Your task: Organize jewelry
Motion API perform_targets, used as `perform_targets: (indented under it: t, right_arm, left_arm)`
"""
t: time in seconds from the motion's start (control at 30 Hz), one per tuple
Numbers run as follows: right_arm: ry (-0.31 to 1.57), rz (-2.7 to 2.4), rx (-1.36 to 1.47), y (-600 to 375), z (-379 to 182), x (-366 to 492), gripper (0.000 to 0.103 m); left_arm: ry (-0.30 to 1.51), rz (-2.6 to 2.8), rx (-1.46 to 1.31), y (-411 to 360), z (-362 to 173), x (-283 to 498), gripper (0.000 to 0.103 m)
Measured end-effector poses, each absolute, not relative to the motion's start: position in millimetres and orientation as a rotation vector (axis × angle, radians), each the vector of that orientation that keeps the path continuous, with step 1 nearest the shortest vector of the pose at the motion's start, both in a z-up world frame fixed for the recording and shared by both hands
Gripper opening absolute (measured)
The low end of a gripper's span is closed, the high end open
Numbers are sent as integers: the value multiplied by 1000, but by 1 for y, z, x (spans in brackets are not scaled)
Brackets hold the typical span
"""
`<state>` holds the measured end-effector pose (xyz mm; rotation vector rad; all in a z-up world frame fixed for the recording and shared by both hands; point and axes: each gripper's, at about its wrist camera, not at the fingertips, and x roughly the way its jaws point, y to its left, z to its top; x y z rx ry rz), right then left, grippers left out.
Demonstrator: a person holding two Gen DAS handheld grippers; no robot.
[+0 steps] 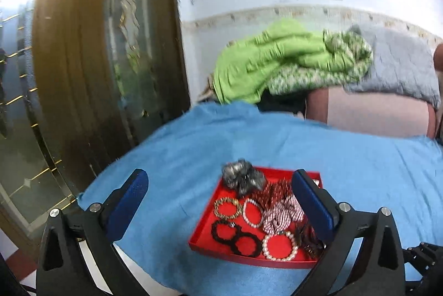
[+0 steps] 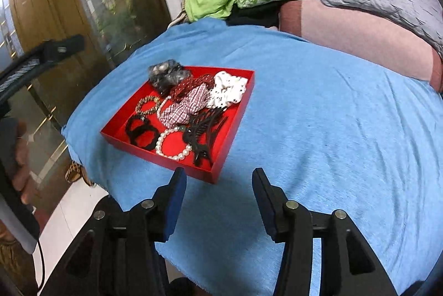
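The left gripper [image 1: 221,185] is spread wide and the right gripper [image 2: 218,179] half spread, both empty above the blue cloth [image 2: 318,130]. Just beyond, the red tray [image 2: 235,127] holds scrunchies [image 2: 229,88], bracelets [image 2: 173,148] and a black hair claw [image 2: 205,130].

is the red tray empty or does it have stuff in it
Not empty: the red tray holds a pearl bracelet, scrunchies and a black hair claw.
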<state>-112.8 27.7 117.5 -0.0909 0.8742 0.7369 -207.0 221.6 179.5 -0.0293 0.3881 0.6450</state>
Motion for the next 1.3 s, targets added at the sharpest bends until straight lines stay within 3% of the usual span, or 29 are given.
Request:
perform_targets:
  t: [0.2,0.4,1.3]
  right_arm:
    - [839,726,-72,14,128,-121,60]
    - [807,707,-62,4,135,-126,66]
    - [793,606,-142,7,123,-131,71]
  left_arm:
    - [326,602,-60,207,191,-229,103]
    - [402,578,-60,194,183,-227,103]
    - [652,502,-102,188,119,-218,103]
